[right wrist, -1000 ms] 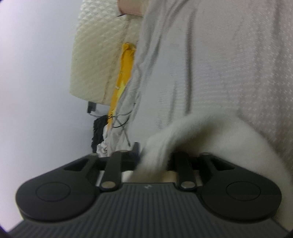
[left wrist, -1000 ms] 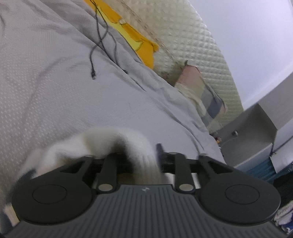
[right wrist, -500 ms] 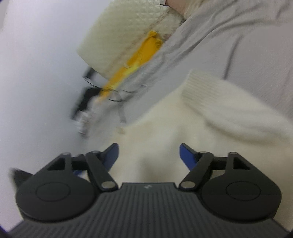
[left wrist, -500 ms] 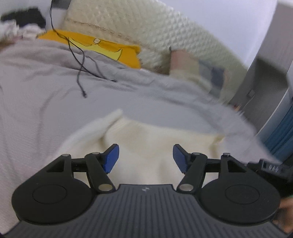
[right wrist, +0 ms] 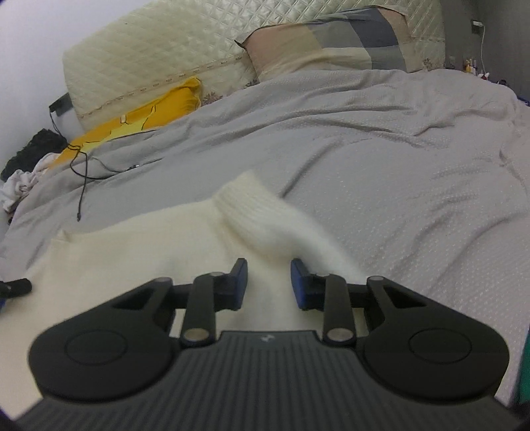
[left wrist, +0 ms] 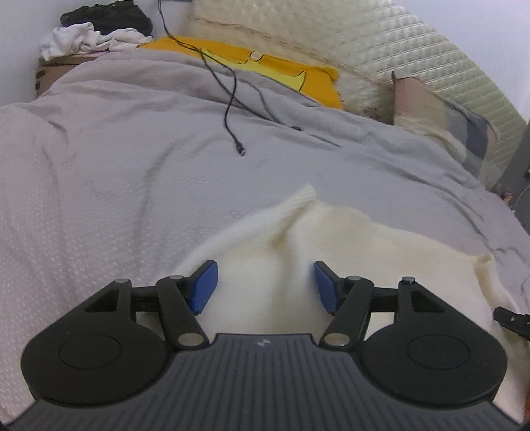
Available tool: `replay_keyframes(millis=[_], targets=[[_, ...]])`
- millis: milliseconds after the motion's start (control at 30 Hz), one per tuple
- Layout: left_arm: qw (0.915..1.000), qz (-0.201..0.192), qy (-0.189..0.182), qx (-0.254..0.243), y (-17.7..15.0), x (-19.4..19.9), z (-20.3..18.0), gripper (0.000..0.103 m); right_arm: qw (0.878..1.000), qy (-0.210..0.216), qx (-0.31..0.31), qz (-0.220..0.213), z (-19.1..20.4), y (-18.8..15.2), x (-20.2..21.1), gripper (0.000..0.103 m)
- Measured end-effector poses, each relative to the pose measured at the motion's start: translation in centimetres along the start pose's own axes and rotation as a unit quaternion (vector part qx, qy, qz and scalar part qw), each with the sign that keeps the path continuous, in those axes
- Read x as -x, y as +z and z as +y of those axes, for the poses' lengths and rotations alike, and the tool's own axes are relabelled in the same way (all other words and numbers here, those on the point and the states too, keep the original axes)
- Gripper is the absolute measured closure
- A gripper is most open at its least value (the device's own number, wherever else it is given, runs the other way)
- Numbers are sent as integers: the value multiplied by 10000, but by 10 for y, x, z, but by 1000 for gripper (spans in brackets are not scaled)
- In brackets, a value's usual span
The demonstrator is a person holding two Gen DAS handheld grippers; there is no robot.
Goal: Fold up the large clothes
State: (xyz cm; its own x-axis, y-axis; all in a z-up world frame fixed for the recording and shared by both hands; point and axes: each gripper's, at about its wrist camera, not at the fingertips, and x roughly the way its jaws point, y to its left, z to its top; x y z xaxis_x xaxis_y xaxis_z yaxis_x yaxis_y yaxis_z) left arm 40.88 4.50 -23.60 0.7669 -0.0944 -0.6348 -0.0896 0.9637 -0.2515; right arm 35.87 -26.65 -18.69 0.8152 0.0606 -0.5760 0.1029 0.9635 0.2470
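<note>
Setting: a bed covered by a grey textured duvet [left wrist: 116, 185], with a cream quilted headboard [left wrist: 381, 43] behind it against a pale wall.

Left wrist view, left to right:
- Pile of dark and white laundry [left wrist: 96, 30] at the far left corner, on a brown surface beside the bed.
- Yellow pillow [left wrist: 291, 76] at the head of the bed, partly tucked under the duvet.
- Black cable [left wrist: 230, 109] running from the wall across the pillow onto the duvet, its plug end lying loose on the fabric.
- Cream knit sweater [left wrist: 347, 238] spread on the duvet in the near half of the bed, one ribbed cuff [left wrist: 303, 195] pointing towards the headboard.
- Patchwork pillow [left wrist: 440, 116] in pink, cream and grey-blue, leaning at the right of the headboard.
- Left gripper [left wrist: 265, 286]: jaws well apart above the sweater, blue pads [left wrist: 203, 285] clear of the fabric, nothing held.
- A black part, probably of the other gripper, at the far right edge over the sweater.

Right wrist view, left to right:
- The same laundry, cable and yellow pillow at the left; patchwork pillow at upper centre.
- Sweater [right wrist: 132, 245] lying left and centre, a sleeve with ribbed cuff [right wrist: 251, 202] laid across it, somewhat blurred.
- Right gripper [right wrist: 269, 283]: jaws narrowly apart and closing, cream knit showing in the gap; whether the pads [right wrist: 299, 281] press on it cannot be told.
</note>
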Motion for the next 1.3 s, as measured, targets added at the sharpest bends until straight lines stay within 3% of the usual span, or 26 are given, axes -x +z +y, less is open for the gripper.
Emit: replay_keyframes(millis=[267, 467, 533, 567, 600, 700, 767, 933, 967, 1133, 1233, 1267, 1300], targets=[[9996, 81, 231, -120, 1, -12, -4, 34, 9969, 273, -603, 430, -20, -1, -23, 72], [9998, -90, 139, -108, 7, 2, -4, 34, 9962, 392, -680, 378, -20, -2, -15, 70], [9993, -252, 216, -173, 10, 9, -3, 34, 9951, 518, -782, 329, -24, 2, -11, 58], [9987, -355, 299, -198, 12, 13, -2, 34, 9946, 596, -818, 244, -26, 4, -6, 44], [9980, -446, 381, -220, 14, 15, -1, 34, 9944, 639, -833, 141, -26, 7, -3, 36], [9967, -523, 542, -298, 18, 16, 3, 34, 9956, 582, -719, -127, -26, 12, 5, 36], [9982, -345, 420, -249, 18, 8, 7, 34, 9972, 438, -566, -202, -25, 13, 5, 36], [9988, 46, 424, -259, 13, -11, 9, 36, 9976, 350, -560, 196, -32, 9, -14, 35], [9990, 82, 393, -215, 13, -12, 11, 38, 9973, 353, -592, 253, -33, 8, -16, 35], [9992, 98, 347, -192, 11, -7, 11, 86, 9954, 402, -780, 394, -39, 6, -21, 37], [9990, -102, 366, -253, 13, 4, 7, 90, 9958, 358, -732, 414, -38, 4, -19, 45], [9989, -184, 366, -239, 13, 8, 7, 90, 9961, 320, -709, 413, -37, 4, -19, 52], [9987, -251, 377, -216, 14, 12, 7, 90, 9966, 250, -656, 428, -36, 4, -18, 69]])
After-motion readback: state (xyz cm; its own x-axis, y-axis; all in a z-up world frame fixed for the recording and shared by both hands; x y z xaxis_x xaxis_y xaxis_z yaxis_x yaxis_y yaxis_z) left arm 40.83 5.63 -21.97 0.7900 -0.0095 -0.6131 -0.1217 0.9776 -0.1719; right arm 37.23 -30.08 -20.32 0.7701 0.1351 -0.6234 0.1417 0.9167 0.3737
